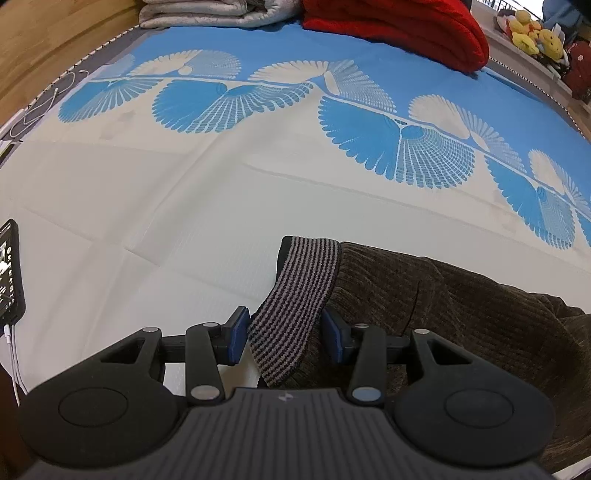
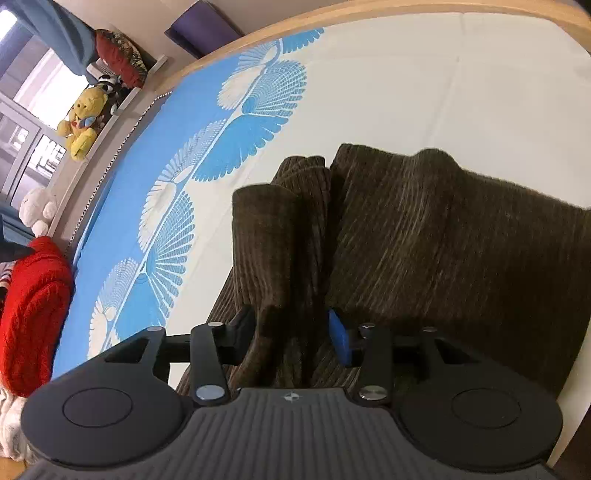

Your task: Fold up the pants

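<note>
Dark brown corduroy pants point(image 1: 443, 306) lie on a white and blue bed sheet point(image 1: 184, 206). Their striped grey-and-black waistband point(image 1: 295, 299) hangs between the pads of my left gripper point(image 1: 284, 338), whose jaws stand apart around it without pressing it. In the right wrist view the pants point(image 2: 424, 240) are bunched in folds, and a fold of the leg fabric point(image 2: 266, 258) rises between the pads of my right gripper point(image 2: 291, 332), whose jaws also stand apart around the cloth.
A red knitted garment point(image 1: 399, 29) and a folded grey blanket point(image 1: 207, 13) lie at the far end of the bed. A phone point(image 1: 11, 269) with a cable lies at the left edge. Plush toys point(image 2: 83, 125) sit on a ledge by the window.
</note>
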`<state>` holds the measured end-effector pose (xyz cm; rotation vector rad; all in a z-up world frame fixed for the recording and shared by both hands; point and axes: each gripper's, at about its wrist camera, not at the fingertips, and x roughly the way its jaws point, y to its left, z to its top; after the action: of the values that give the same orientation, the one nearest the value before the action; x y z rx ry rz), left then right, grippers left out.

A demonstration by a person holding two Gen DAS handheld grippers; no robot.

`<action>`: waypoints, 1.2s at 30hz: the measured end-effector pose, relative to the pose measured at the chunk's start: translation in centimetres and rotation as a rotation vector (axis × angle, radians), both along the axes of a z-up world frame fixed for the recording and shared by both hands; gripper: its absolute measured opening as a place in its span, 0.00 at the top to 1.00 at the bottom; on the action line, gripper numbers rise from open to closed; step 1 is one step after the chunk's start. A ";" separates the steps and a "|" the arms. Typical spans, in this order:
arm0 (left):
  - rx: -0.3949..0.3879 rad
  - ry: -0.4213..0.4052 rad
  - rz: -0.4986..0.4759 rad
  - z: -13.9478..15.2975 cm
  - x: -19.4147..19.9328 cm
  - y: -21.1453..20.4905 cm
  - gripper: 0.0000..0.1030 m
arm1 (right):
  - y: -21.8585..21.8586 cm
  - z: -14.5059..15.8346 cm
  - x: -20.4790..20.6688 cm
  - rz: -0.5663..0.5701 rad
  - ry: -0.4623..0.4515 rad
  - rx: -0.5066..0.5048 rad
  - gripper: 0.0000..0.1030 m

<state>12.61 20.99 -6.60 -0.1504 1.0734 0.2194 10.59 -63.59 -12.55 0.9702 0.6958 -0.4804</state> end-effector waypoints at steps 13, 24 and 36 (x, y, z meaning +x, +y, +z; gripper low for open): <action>-0.029 0.017 0.027 -0.3 -0.1 0.5 0.51 | 0.1 0.3 1.1 -0.004 -0.061 -0.039 0.95; -0.131 0.054 -0.071 -0.4 -2.1 1.1 0.70 | -2.9 4.9 -9.6 -0.318 0.051 -0.137 0.99; -0.191 0.044 -0.079 0.1 -4.6 2.8 0.51 | -5.2 1.2 -11.1 -0.281 0.290 -0.049 0.73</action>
<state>8.04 23.77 -6.53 -0.2753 1.1407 0.0488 -0.50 -68.82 -11.33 0.9656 0.8067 -0.8941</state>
